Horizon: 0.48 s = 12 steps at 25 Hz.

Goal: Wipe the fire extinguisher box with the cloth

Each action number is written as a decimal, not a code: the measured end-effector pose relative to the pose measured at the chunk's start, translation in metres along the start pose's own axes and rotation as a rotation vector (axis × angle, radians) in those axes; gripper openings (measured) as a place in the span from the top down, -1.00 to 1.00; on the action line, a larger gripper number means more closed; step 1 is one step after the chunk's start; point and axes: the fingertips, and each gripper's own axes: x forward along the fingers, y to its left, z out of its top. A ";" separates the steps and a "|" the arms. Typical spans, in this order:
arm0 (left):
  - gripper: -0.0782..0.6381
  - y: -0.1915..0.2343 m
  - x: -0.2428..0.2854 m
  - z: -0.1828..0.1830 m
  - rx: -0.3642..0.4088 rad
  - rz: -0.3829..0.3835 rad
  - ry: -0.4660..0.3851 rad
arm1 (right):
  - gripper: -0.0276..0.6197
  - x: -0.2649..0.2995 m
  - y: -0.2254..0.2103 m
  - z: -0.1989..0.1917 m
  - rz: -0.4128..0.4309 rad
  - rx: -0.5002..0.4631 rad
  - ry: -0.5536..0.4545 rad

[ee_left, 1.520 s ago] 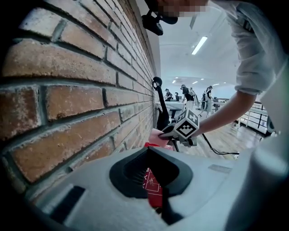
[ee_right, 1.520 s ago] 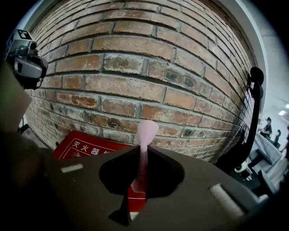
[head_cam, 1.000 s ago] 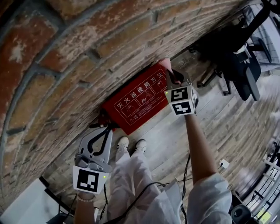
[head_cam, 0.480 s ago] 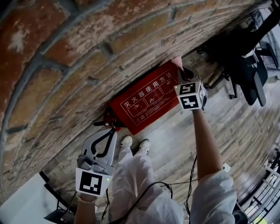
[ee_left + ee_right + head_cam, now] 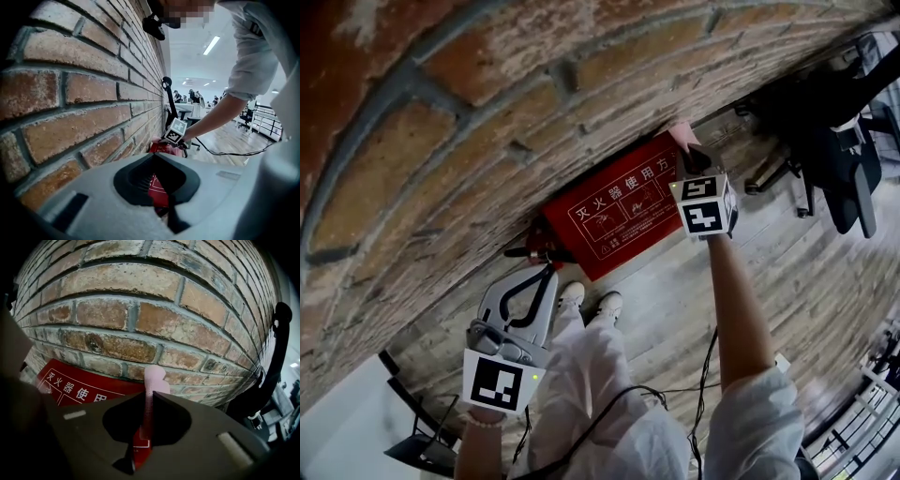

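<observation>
The red metal fire extinguisher box (image 5: 623, 206) stands on the wooden floor (image 5: 778, 272) against the brick wall (image 5: 487, 122). At its right end, the right gripper (image 5: 689, 155) pinches a pink cloth (image 5: 152, 380) against it. The left gripper (image 5: 546, 274) hovers near the left end, jaws pressed together, empty.

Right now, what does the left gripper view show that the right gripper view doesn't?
Only the left gripper view: the right gripper from outside, the person's forearm, the lit office behind. Only the right gripper view: how its jaws pinch the pink cloth, white lettering on the red fire extinguisher box. Both: that box against the brick wall.
</observation>
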 end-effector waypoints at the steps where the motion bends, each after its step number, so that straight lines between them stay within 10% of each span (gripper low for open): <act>1: 0.79 0.001 0.000 -0.001 0.001 0.001 -0.002 | 0.83 0.001 0.005 0.001 0.009 0.001 -0.002; 12: 0.79 0.004 -0.005 -0.007 -0.030 0.005 -0.006 | 0.83 -0.001 0.037 0.005 0.047 0.048 -0.015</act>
